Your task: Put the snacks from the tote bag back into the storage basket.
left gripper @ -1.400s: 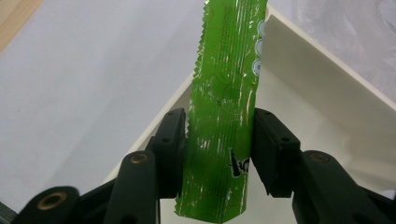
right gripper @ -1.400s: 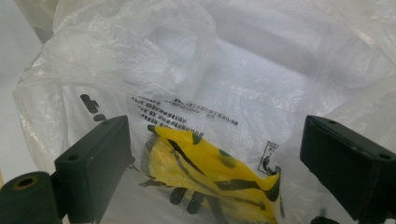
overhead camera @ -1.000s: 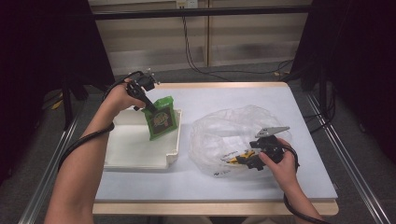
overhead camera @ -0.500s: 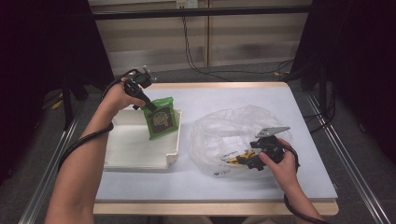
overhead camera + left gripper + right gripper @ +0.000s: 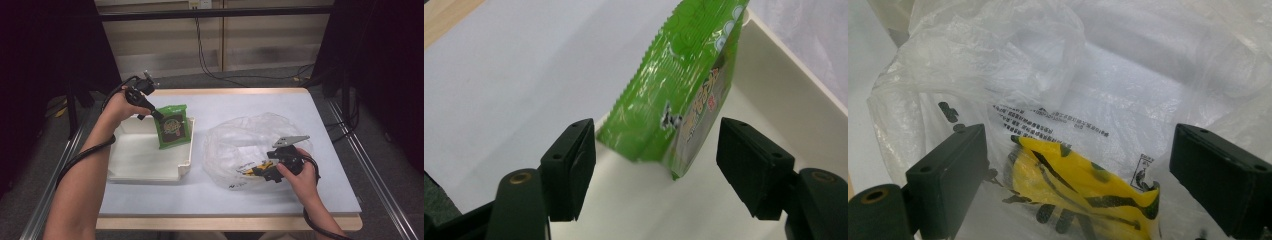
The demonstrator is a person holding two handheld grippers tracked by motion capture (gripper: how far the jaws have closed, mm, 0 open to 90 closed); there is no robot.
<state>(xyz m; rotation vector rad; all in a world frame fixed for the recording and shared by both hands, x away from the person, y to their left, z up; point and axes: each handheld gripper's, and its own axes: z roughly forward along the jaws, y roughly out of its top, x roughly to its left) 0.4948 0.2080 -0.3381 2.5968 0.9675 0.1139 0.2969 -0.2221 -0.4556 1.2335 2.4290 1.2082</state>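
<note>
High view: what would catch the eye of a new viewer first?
The green snack packet stands out, leaning against the right wall of the white tray at the table's left. The left hand-held gripper, jaws just opened, no longer grips it. To the right lies a clear plastic bag with a yellow packet inside.

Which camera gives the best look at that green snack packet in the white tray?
The left gripper view: the glossy green snack packet is close up between the open left tool, its crimped edge and printing clear. The high view shows the packet small, leaning against the wall of the white plastic tray.
</note>
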